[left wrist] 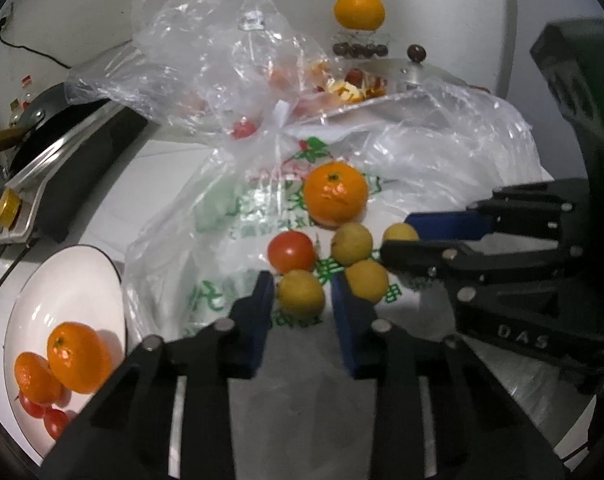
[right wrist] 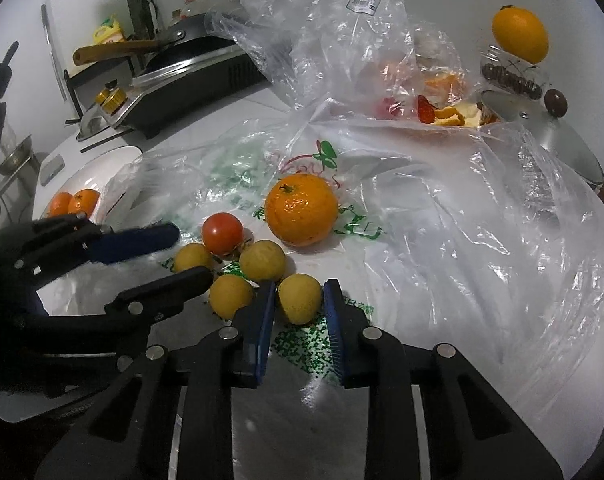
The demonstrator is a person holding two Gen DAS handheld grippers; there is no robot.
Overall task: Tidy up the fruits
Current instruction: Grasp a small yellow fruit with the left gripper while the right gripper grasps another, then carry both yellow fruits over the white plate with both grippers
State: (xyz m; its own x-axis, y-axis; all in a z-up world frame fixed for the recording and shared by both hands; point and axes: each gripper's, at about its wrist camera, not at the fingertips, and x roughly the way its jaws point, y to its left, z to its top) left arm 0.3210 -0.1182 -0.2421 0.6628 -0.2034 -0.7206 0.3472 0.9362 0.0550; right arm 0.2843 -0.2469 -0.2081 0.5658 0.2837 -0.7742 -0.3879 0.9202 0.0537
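On a flattened plastic bag lie an orange, a red tomato and several small yellow fruits. My left gripper is open, its blue fingers on either side of one yellow fruit. My right gripper is open around another yellow fruit; it shows from the side in the left wrist view. The left gripper shows at the left of the right wrist view. A white plate at the left holds two oranges and small tomatoes.
A crumpled clear bag with fruit scraps lies behind. A pot lid and an orange on a jar stand at the back right. A black stove with a pan stands at the back left.
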